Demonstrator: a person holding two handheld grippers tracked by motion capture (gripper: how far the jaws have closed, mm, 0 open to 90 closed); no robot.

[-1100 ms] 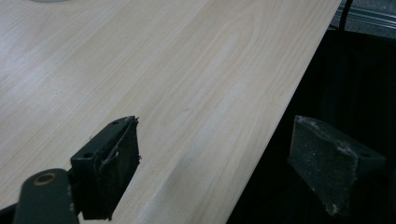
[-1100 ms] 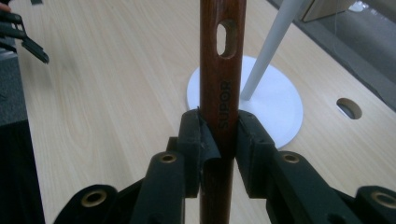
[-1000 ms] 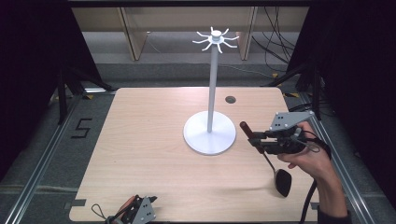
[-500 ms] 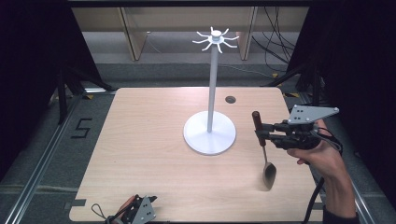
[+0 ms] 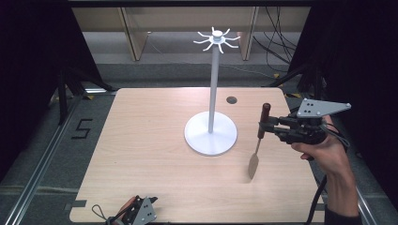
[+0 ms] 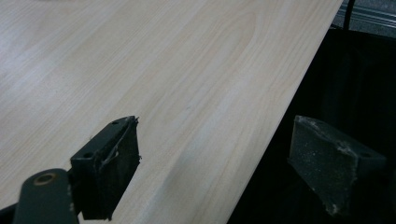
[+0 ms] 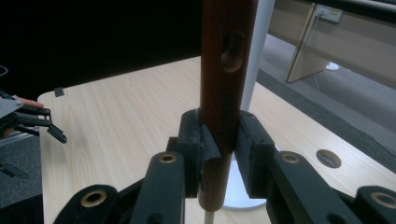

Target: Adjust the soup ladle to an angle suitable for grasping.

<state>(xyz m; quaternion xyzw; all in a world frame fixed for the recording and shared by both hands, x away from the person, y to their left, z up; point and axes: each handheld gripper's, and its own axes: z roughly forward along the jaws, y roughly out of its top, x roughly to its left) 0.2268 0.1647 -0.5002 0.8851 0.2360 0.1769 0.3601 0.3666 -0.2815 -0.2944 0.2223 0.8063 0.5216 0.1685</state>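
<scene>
The right gripper [image 5: 265,125] clamps the spatula [image 5: 258,143] by its wooden handle, upright, probably to hang it on the hook stand [image 5: 213,93]. The left gripper [image 5: 141,212] rests released at the desk [image 5: 150,140] edge.

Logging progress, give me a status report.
Right gripper clamps brown wooden-handled spatula upright. Left gripper open, idle. White hook stand close beside.

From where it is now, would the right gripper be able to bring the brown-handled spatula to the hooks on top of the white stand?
Probably yes. The right gripper holds the brown-handled spatula upright beside the white stand, with open space between; the hooks sit higher, so it must rise.
</scene>
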